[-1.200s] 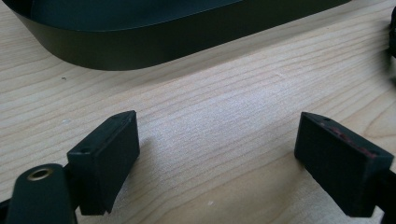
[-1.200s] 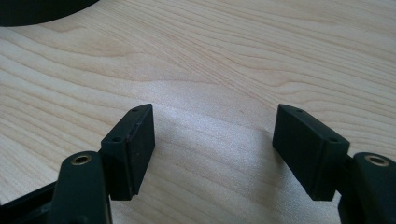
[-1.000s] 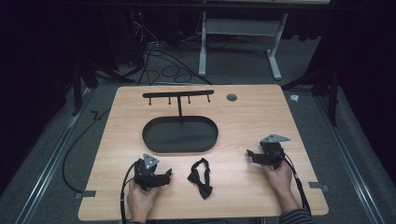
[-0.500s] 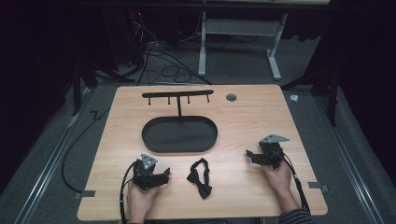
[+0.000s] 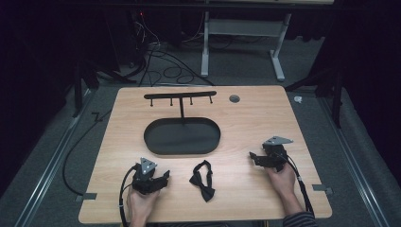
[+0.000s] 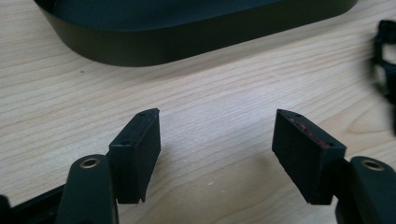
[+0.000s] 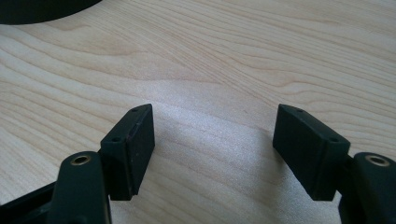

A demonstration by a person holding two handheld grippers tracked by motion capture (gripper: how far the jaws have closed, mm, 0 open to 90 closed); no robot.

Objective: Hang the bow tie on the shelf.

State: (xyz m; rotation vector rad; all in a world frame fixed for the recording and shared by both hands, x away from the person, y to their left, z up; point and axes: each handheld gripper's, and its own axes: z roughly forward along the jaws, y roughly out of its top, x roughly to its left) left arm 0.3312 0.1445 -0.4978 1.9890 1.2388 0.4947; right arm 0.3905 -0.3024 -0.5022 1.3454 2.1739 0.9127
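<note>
The black bow tie (image 5: 202, 180) lies flat on the worktop (image 5: 265, 118) btwn both hand-held grippers, left hand-held gripper (image 5: 162, 178) jaws apart & just closing on nothing, right hand-held gripper (image 5: 251, 158) apart too, so a pinch may slide off the thin cloth.

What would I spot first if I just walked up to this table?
Probably the black bow tie lying flat near the front edge of the wooden table, between the left gripper and the right gripper. Both grippers are empty, jaws apart; the left one's jaws have just been closing a little. Behind the bow tie stands a black oval tray with a hook rack.
</note>
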